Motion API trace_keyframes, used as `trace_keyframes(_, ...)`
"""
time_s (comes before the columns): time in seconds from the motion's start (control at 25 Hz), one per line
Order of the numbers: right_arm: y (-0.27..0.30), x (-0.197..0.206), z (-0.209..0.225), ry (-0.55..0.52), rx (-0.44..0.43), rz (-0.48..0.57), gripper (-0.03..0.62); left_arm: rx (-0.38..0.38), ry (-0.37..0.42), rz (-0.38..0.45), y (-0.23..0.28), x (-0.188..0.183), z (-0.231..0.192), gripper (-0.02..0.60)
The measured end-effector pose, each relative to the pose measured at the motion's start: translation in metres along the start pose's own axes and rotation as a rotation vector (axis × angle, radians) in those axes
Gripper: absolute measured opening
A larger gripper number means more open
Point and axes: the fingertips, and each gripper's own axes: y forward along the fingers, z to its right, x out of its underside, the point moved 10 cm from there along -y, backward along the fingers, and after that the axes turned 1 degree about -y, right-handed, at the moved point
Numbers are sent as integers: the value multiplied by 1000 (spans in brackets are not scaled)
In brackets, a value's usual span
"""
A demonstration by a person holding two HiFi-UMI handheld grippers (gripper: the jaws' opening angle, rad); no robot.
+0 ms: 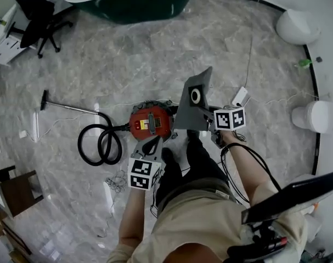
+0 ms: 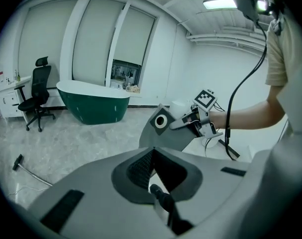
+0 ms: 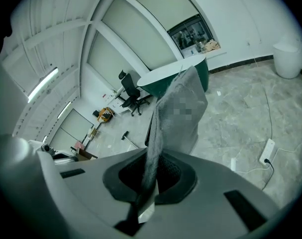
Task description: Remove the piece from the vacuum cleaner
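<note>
The red vacuum cleaner [image 1: 150, 122] sits on the marble floor in front of the person's feet, with its black hose [image 1: 100, 144] coiled to the left. My right gripper [image 1: 207, 124] is shut on the lower edge of a grey dust bag [image 1: 193, 100] with a round white collar, held up above the cleaner. The right gripper view shows the bag [image 3: 183, 113] pinched between the jaws of that gripper [image 3: 151, 178]. My left gripper [image 1: 151, 146] hangs over the cleaner's near side. Its jaws [image 2: 151, 151] meet at the tip with nothing in them, and the bag [image 2: 163, 128] shows beyond.
A green bathtub [image 1: 133, 1] and a black office chair [image 1: 37, 15] stand at the far side. A white power strip [image 1: 240, 96] with its cable lies right of the bag. Two white stools [image 1: 317, 115] are at the right, a wooden stool [image 1: 15, 188] at the left.
</note>
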Motion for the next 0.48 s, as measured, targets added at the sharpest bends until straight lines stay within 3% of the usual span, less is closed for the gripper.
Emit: trace_keyframes(0.48, -47, 12, -68, -5, 23, 46, 14, 7, -27, 64, -82, -3, -2, -2)
